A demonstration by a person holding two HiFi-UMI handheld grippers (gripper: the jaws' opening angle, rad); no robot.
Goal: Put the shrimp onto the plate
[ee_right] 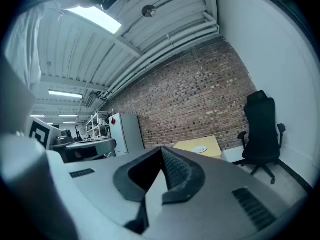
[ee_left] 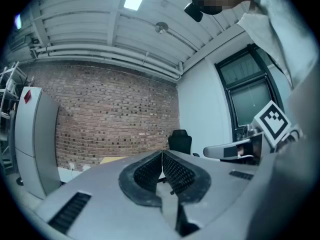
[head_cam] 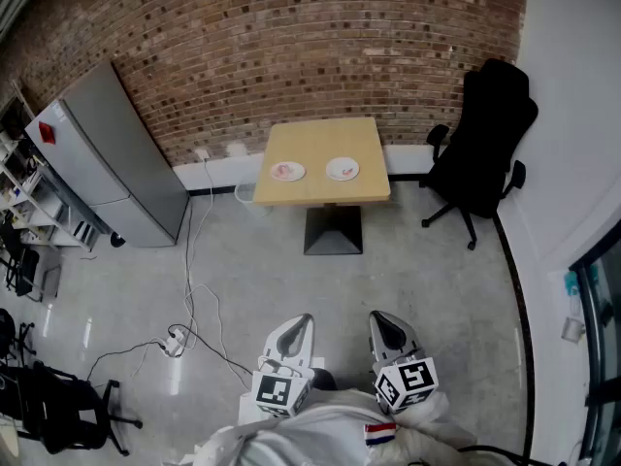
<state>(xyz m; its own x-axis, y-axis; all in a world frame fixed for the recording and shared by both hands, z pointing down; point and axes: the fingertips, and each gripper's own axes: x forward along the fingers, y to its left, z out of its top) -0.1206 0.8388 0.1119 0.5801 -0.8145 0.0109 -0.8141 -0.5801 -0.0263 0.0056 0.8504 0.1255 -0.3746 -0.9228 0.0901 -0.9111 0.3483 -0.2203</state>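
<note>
The shrimp cannot be picked out with certainty. Two white plates sit on the near half of the desk (head_cam: 320,142), and each carries a small pinkish item. The first plate (head_cam: 287,171) lies toward the left edge. The second plate (head_cam: 343,169) lies right of centre, apart from the first. The pink patch on the first plate looks larger, so this is probably the source.

Step in hand: approach, with no grasp begun. The left hand-held gripper (head_cam: 307,318) and the right hand-held gripper (head_cam: 377,316) are held level close to the person's body, well apart from the desk. Each has its jaws closed together on nothing.

Next move: walk across the floor to the near edge of the desk, open one hand-held gripper and lower it over the shrimp.

Hard to make out: the plate contents are too small to identify in the head view. The right gripper view shows only one plate, and the left gripper view shows none.
</note>
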